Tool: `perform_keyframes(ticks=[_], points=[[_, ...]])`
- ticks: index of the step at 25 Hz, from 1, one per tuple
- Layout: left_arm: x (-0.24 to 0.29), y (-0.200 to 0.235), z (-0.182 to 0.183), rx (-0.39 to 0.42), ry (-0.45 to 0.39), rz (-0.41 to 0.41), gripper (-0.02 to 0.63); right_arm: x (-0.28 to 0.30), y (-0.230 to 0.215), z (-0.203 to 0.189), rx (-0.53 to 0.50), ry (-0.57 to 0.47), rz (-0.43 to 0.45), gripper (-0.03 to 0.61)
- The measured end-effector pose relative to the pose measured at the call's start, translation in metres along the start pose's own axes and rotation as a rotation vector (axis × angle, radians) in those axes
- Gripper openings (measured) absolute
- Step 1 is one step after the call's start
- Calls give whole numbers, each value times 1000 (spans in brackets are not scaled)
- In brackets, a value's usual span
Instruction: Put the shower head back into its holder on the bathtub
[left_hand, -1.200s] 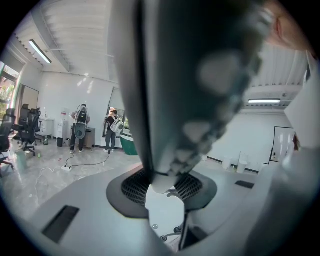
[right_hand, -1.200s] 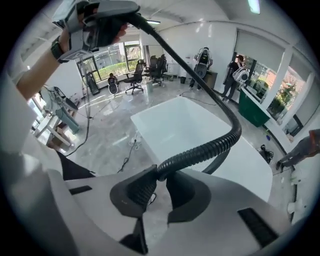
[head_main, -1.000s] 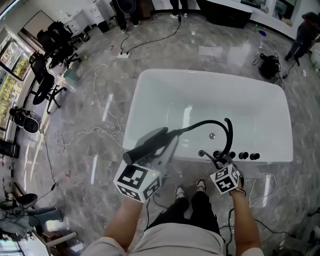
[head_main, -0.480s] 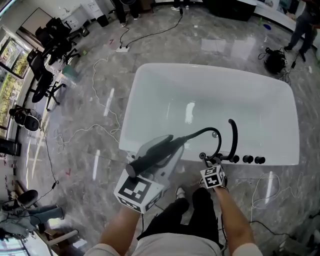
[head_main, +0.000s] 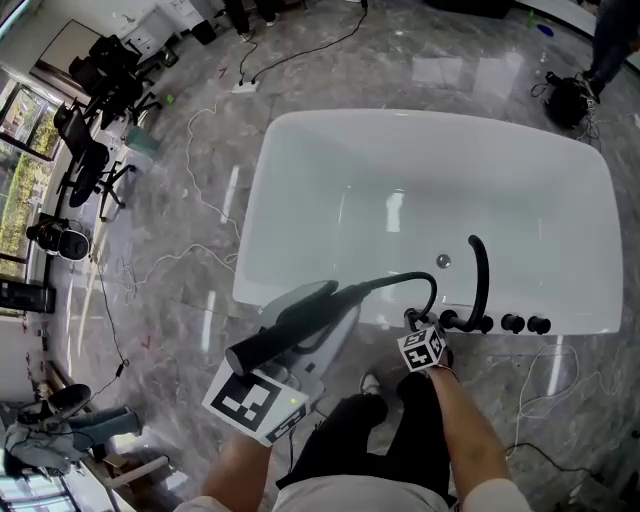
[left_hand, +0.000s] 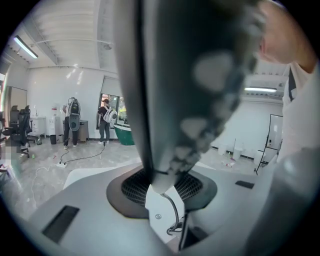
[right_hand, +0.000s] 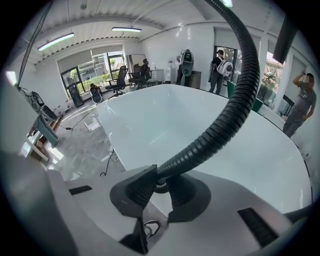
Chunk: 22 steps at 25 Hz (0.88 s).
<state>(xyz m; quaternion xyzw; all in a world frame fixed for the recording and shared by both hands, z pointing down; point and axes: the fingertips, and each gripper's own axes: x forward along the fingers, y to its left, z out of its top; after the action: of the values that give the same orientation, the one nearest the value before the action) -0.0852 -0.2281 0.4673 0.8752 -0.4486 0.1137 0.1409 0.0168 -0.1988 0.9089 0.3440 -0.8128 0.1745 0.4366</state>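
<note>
Plainly the fingers (left_hand: 131, 186) of the left gripper (left_hand: 161, 186) are clamped on the shower head (head_main: 285, 322), held slantwise over the near left corner of the bathtub (head_main: 330, 122). The right gripper's (right_hand: 159, 189) fingers (right_hand: 187, 194) pinch the black hose (right_hand: 220, 125) low down, at the near rim beside the spout (head_main: 480, 268) and knobs (head_main: 513, 323). I judge this the carry-in step. Next the head must swing right and seat in the holder, probably the small black socket (head_main: 411, 318) there, without kinking the hose.
</note>
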Motion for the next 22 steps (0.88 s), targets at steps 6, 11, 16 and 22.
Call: perform_keyframes(ticks=[6,11,16,22], points=[[14,8,-27,-18,10,13,132,13,1,-5,-54,-26,-21,69],[21,9,-40,-33,47,5,132,8,6,-12,-27,54,15,81],[16,-1,-41,-29,105,-17,132,-20,9,-27,60,172,33,120],[42,-26,-81,5,153,-102,132,-99,33,-21,192,40,102,120]])
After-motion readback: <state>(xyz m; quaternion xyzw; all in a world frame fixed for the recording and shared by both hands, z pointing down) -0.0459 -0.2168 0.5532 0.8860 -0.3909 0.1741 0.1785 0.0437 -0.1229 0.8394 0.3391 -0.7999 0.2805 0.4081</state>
